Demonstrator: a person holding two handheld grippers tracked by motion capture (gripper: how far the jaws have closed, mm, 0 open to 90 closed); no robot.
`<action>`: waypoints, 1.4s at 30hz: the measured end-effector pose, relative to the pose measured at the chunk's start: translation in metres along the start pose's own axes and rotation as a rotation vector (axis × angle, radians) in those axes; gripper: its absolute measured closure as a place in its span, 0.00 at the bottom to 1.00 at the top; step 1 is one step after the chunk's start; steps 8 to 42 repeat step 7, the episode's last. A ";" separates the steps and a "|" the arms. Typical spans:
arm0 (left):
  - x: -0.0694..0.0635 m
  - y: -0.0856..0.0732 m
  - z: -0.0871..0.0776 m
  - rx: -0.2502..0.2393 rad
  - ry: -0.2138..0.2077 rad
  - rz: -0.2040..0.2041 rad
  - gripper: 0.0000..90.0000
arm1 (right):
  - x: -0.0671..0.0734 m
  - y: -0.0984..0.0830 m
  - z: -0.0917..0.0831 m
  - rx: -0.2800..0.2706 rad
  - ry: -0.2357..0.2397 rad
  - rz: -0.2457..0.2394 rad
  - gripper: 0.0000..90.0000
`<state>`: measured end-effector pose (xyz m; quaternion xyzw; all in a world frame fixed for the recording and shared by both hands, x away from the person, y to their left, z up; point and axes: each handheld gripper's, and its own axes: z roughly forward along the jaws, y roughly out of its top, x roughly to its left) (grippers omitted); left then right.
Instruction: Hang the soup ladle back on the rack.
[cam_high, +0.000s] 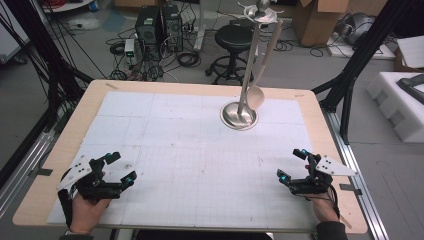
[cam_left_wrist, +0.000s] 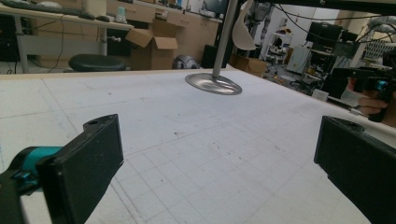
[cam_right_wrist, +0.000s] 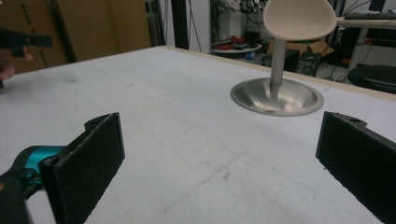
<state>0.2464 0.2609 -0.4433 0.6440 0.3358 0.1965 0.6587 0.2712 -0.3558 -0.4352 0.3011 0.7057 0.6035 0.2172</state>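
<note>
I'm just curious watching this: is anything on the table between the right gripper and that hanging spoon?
Nothing visible. Bare white gridded mat lies between the open right gripper and the pale spoon hanging from the steel stand.

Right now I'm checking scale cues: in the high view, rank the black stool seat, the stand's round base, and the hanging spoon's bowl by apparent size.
1. Black stool seat, though farther off.
2. Stand's round base, looking nearly alike.
3. Spoon's bowl, clearly smallest.
</note>
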 end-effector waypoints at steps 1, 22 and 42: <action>0.000 0.000 0.000 0.000 -0.002 0.004 0.02 | -0.001 -0.002 -0.001 0.008 -0.003 -0.002 0.00; 0.000 0.000 0.002 0.004 -0.001 0.004 0.02 | -0.006 -0.007 -0.007 -0.023 -0.017 0.042 0.00; 0.000 0.000 0.002 0.004 -0.001 0.004 0.02 | -0.006 -0.007 -0.007 -0.023 -0.017 0.042 0.00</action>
